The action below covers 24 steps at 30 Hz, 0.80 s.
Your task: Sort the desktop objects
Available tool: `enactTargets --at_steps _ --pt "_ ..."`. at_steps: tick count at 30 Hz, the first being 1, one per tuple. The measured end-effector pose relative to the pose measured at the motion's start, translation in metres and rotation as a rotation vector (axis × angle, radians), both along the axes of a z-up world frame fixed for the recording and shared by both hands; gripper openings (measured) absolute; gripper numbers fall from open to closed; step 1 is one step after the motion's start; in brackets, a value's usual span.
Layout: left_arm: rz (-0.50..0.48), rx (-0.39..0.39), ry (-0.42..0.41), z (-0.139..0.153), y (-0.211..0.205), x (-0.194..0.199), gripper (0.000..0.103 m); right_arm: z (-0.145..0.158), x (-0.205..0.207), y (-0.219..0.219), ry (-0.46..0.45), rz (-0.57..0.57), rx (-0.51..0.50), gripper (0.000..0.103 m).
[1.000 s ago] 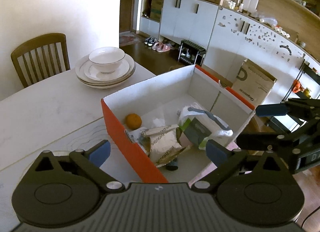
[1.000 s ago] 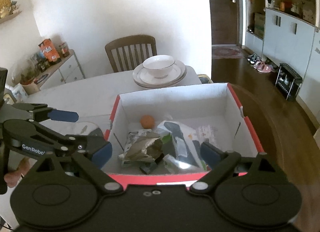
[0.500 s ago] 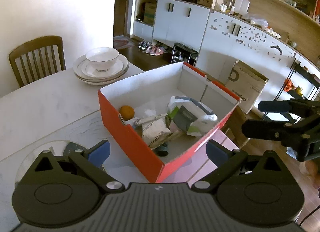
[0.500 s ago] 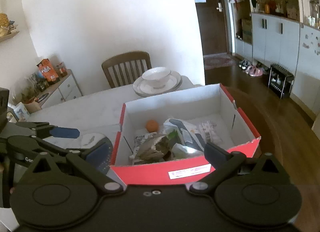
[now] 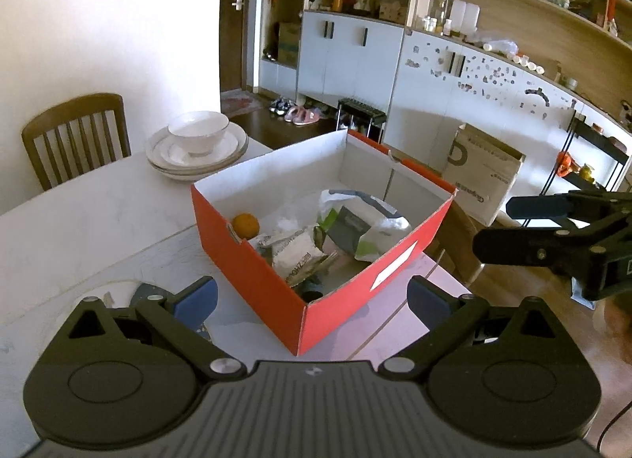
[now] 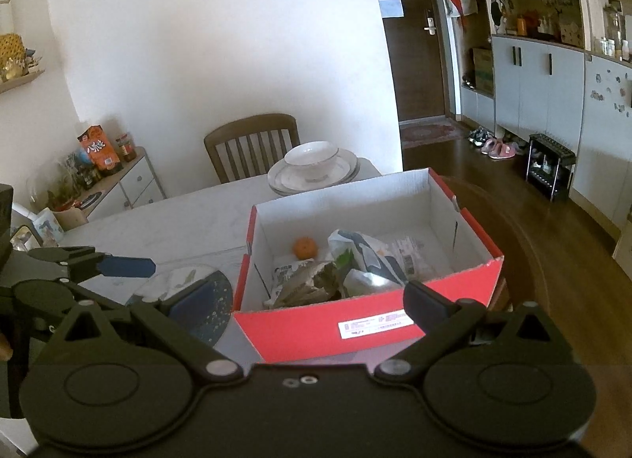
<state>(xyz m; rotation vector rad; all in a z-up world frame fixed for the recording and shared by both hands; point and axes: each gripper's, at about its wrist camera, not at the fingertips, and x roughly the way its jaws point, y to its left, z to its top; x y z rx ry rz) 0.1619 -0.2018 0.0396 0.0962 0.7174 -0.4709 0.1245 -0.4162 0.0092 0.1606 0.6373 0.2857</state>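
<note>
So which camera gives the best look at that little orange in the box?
The right wrist view: the orange sits in full sight on the floor of the box. In the left wrist view the orange is partly cut off by the red wall of the box.

The box [image 6: 367, 327] is matt red cardboard, white inside. The table [image 5: 98, 221] looks like smooth marbled stone. Glossy glazed bowl [image 6: 312, 160]; wooden chair [image 6: 252, 146].

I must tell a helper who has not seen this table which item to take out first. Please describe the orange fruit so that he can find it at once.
On the white table stands an open red box with white inner walls. The orange lies on the box floor near the wall facing the stacked plates, beside the crumpled bags. It is the only round, bright orange thing there.
</note>
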Motion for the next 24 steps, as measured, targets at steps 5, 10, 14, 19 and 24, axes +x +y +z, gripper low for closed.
enactTargets --at_steps 5,10,14,19,24 --pt "0.01 0.01 -0.013 0.0009 -0.0019 -0.0003 0.103 -0.0024 -0.0038 -0.0017 0.006 0.0 0.0 0.102" --pt "0.013 0.03 -0.009 -0.002 -0.0052 0.0001 0.103 -0.0046 -0.0043 -0.0021 0.018 -0.004 0.007 0.102" --pt "0.007 0.035 0.001 -0.0054 -0.0068 0.0023 0.103 -0.006 -0.0027 -0.0038 0.032 -0.011 0.021 0.102" --pt "-0.006 0.052 -0.024 -0.0057 -0.009 0.0003 0.103 -0.0056 -0.0022 -0.0033 0.031 -0.013 0.016 0.102" --pt "-0.016 0.052 -0.022 -0.0058 -0.0089 0.0019 0.103 -0.0068 -0.0016 -0.0032 0.04 -0.018 0.013 0.102"
